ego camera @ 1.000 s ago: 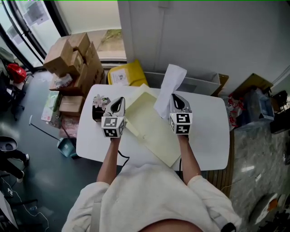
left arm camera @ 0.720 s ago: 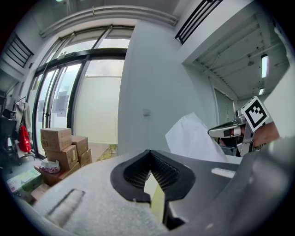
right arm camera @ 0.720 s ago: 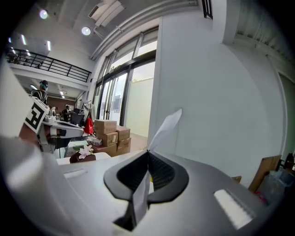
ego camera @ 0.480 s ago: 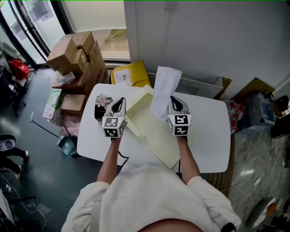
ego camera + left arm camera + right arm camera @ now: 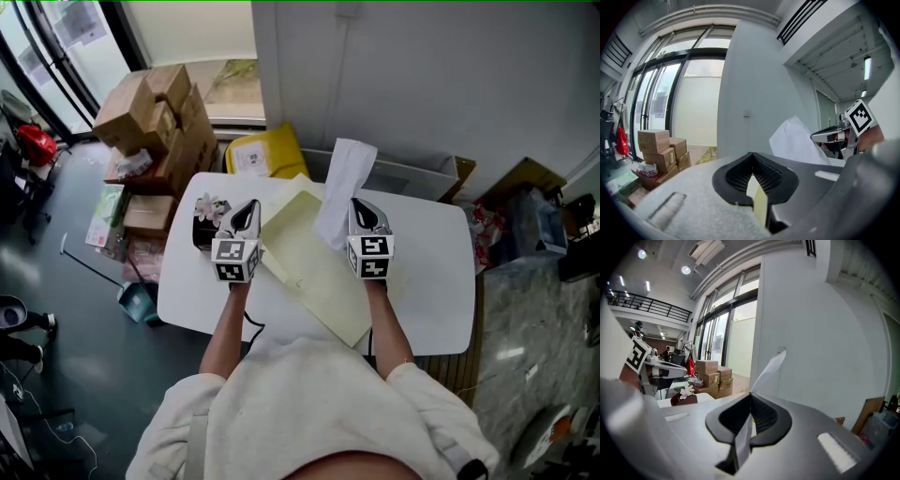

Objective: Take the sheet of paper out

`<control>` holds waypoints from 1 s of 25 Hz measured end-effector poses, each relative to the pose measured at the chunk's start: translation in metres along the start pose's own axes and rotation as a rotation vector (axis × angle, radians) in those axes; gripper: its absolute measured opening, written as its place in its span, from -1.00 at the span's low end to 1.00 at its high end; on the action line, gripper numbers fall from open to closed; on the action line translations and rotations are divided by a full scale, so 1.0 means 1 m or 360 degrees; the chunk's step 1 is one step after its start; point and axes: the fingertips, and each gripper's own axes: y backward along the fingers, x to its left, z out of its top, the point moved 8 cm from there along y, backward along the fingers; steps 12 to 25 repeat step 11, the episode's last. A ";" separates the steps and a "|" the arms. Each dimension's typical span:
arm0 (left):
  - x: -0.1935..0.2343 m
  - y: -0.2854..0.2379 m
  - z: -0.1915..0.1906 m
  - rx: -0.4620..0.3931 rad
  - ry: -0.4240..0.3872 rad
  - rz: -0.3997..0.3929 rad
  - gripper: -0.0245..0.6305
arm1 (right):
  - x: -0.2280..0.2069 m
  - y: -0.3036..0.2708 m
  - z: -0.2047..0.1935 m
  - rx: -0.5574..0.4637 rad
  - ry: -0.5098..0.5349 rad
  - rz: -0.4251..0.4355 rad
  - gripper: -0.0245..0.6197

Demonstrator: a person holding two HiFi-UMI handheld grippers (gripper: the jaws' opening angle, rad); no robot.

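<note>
Near corner of the sheet of paper behind the right gripper

We read no text, number or brand anywhere. The cubes on the left gripper and the right gripper carry black-and-white square code patterns, with no letters or digits. At 12 o'clock from the table, the yellow bin has a white label whose print is too small for us to read. At 10 o'clock, the stacked cardboard boxes have small labels that are also illegible. At 11 o'clock, in the far corner, we see paper notices on the glass, too blurred to read.
</note>
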 end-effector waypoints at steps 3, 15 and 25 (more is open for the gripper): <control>0.000 -0.001 0.001 -0.0002 0.0001 -0.0002 -0.92 | -0.001 0.000 0.000 0.0007 0.0008 -0.0002 -0.91; -0.001 -0.002 0.002 -0.0010 0.0008 -0.0015 -0.92 | 0.001 -0.001 0.001 -0.0002 0.0016 -0.0004 -0.91; -0.001 -0.002 0.002 -0.0010 0.0008 -0.0015 -0.92 | 0.001 -0.001 0.001 -0.0002 0.0016 -0.0004 -0.91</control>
